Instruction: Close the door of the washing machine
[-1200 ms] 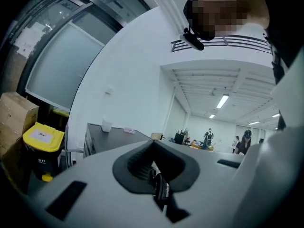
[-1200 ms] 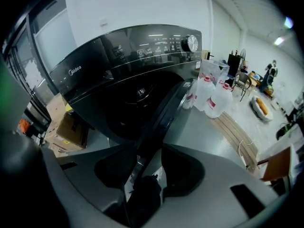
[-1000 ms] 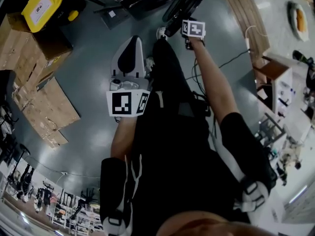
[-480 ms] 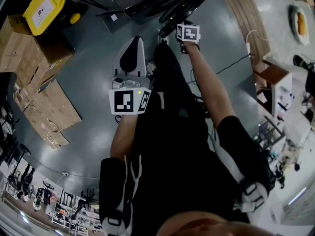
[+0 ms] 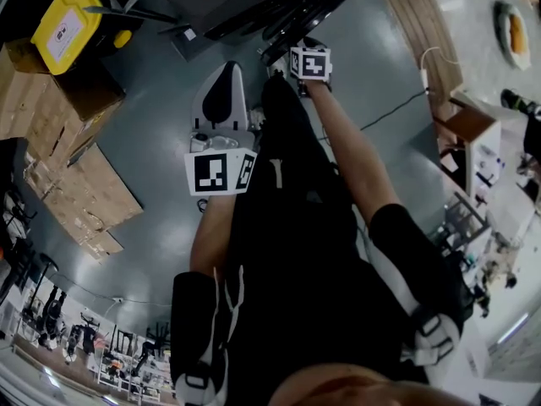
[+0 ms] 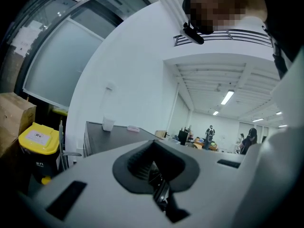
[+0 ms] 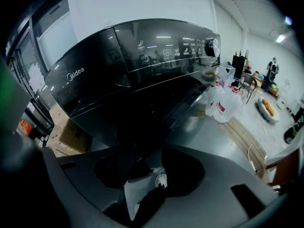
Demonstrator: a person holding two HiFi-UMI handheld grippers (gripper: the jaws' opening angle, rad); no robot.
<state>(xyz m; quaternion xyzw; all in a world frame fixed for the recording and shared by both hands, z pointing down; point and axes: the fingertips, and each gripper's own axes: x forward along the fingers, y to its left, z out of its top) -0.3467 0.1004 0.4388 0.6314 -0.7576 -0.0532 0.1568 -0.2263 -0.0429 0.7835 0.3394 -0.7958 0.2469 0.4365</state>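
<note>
The black Midea washing machine (image 7: 137, 56) fills the right gripper view, its control panel on top and the dark drum opening below. Its door (image 5: 304, 7) stands ajar at the top of the head view, and its edge (image 7: 190, 103) runs along the right of the opening. My right gripper (image 5: 297, 47) is stretched out against the door's edge. In its own view the right gripper (image 7: 142, 194) is dark, so the jaw gap is unclear. My left gripper (image 5: 224, 74) hangs by my left leg, away from the machine, jaws shut on nothing (image 6: 159, 194).
A yellow container (image 5: 66, 19) and cardboard boxes (image 5: 63, 150) stand at the left. Clear jugs (image 7: 223, 103) sit on the floor right of the machine, beside a wooden strip (image 5: 423, 24). A cable (image 5: 397, 104) trails over the grey floor. A small cabinet (image 5: 478, 155) is at the right.
My right gripper has moved up and left towards the machine, and the door has swung with it, closer to the machine's front. The left gripper has barely moved.
</note>
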